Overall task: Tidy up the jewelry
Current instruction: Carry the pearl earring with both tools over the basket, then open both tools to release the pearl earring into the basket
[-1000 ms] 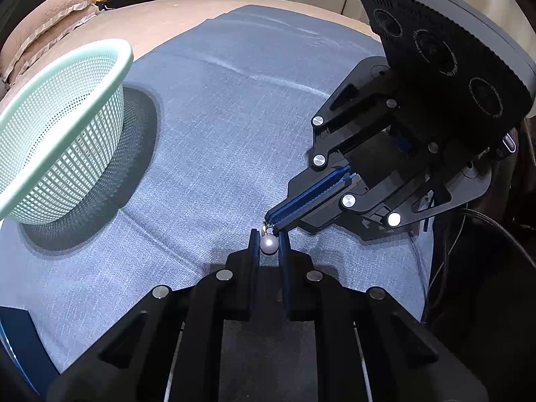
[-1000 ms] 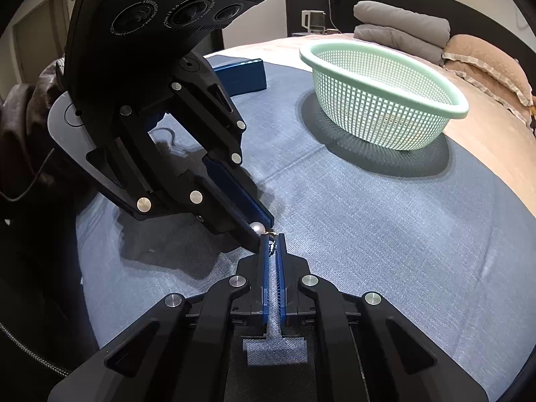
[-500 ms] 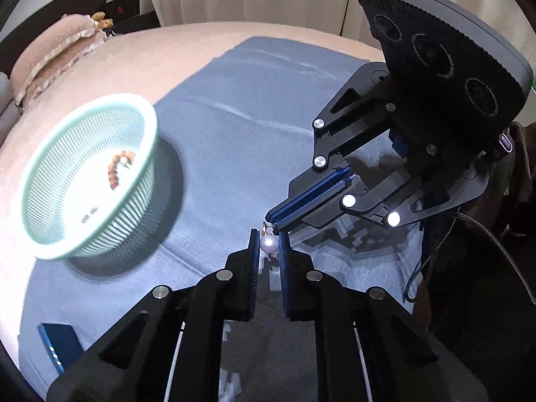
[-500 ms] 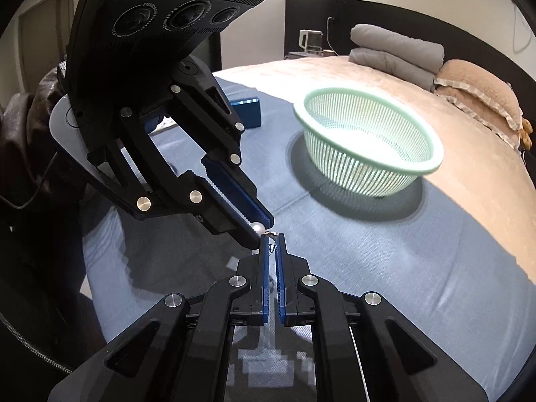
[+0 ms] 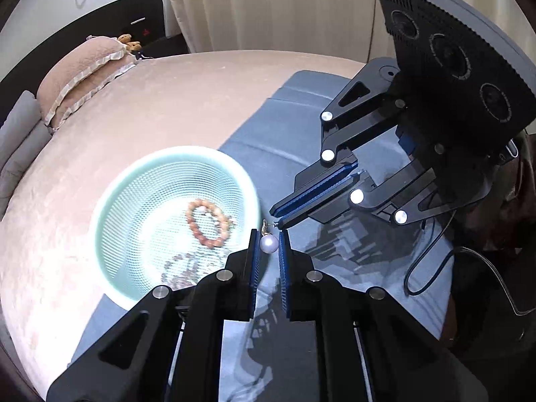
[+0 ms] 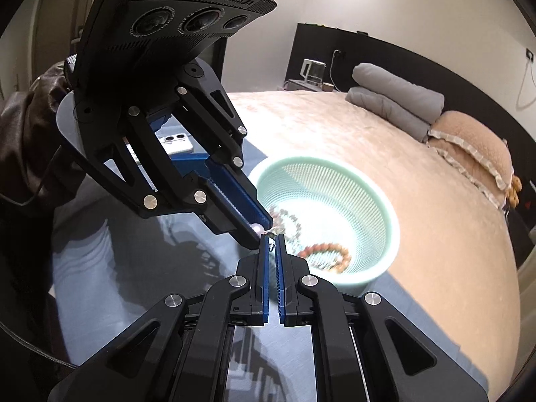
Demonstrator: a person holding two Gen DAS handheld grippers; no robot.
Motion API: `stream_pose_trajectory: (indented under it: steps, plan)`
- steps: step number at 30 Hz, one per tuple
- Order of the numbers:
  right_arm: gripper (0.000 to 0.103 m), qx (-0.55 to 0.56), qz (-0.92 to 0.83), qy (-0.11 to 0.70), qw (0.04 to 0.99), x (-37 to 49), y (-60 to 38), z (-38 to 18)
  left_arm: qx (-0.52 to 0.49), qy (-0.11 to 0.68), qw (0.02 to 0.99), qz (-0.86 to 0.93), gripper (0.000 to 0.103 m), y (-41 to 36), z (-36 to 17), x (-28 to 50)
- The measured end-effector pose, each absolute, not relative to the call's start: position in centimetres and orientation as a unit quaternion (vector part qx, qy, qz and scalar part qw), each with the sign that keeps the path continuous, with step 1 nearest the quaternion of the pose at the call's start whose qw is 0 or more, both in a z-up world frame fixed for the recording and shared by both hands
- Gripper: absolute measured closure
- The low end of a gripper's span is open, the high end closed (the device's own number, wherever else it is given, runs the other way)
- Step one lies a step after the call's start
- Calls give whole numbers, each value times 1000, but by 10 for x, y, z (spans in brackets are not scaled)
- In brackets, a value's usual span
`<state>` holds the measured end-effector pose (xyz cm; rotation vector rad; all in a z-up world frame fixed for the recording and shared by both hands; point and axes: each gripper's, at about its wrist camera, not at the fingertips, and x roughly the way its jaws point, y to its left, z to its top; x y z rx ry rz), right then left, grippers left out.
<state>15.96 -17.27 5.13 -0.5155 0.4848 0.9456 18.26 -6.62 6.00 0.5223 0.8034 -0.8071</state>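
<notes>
My left gripper [image 5: 268, 238] is shut on a white pearl earring [image 5: 269, 244], held in the air high above the blue cloth. The pearl also shows in the right wrist view [image 6: 257, 228]. My right gripper [image 6: 272, 239] is nearly closed on the earring's small gold hook [image 6: 270, 234], tip to tip with the left one. Below and beside them sits a mint green mesh basket [image 5: 110, 207], which also shows in the right wrist view [image 6: 385, 207]. It holds an orange bead bracelet [image 5: 207, 222] and a darker bead strand [image 5: 187, 264].
A blue cloth [image 5: 294, 134] covers part of a beige bed [image 5: 150, 107]. Pillows [image 6: 469, 140] and folded grey blankets [image 6: 395, 100] lie at the headboard. A white phone [image 6: 176, 144] and a blue box [image 6: 191, 164] lie behind the left gripper. A black cable [image 5: 425, 268] trails at the right.
Both grippers have risen together with the earring and moved toward the basket, which now lies below them with its inside showing. The right jaws have parted slightly.
</notes>
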Motion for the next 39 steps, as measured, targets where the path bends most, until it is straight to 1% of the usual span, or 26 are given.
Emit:
stream_pose_trajectory:
  steps: [7,15,17,18,19,20,21,23,24,25,26,27,28,29,30,31,32,34,36,37,38,39]
  plan:
    - [99,-230,442,241,833,193,-161,41,231,388,811,-372,91,-50,49,211]
    - [99,-214,421,261,842,208,-158,26,224,412,809,-355,91,-51,32,235]
    - [99,-210,414,267,845,211,-158,26,220,415,810,-351,88,-49,31,235]
    - [98,-208,408,266,848,211,-159,27,222,417,810,-347,80,-48,32,234]
    - [98,-204,404,266,851,210,-161,27,224,418,812,-342,63,-47,32,233]
    - [98,-198,402,270,852,212,-164,27,227,417,814,-334,55,-46,32,232]
    - [98,-193,397,269,856,212,-166,28,229,417,816,-327,48,-45,32,230]
    - [97,-184,389,270,861,212,-170,29,228,419,818,-321,48,-44,34,227]
    - [96,-181,384,270,864,212,-172,30,229,419,819,-318,44,-43,35,226]
    - [94,-179,377,270,867,211,-174,30,231,418,821,-312,34,-42,36,223]
    - [87,-176,374,272,869,213,-175,31,233,416,824,-306,30,-41,37,222]
    - [76,-172,370,272,871,212,-176,32,235,415,826,-302,24,-40,39,220]
    - [71,-168,369,273,873,211,-177,33,236,414,828,-297,18,-40,40,219]
    - [66,-165,367,272,874,209,-178,34,237,412,830,-291,15,-38,42,219]
    - [59,-165,364,270,876,208,-179,34,235,411,834,-284,13,-37,44,218]
    - [55,-164,359,268,879,206,-179,35,231,413,835,-281,12,-35,45,217]
    - [48,-164,355,267,881,205,-180,36,228,414,837,-276,11,-33,47,216]
    - [39,-162,345,262,887,197,-184,39,232,409,846,-253,7,-30,51,217]
    - [24,-157,330,257,895,192,-188,43,234,404,854,-227,7,-28,55,215]
    - [21,-155,322,254,899,189,-190,45,231,403,858,-219,6,-26,57,213]
    - [16,-151,316,253,902,188,-192,48,225,402,862,-211,6,-24,59,210]
    - [16,-149,312,253,904,185,-194,49,219,399,866,-205,6,-22,62,208]
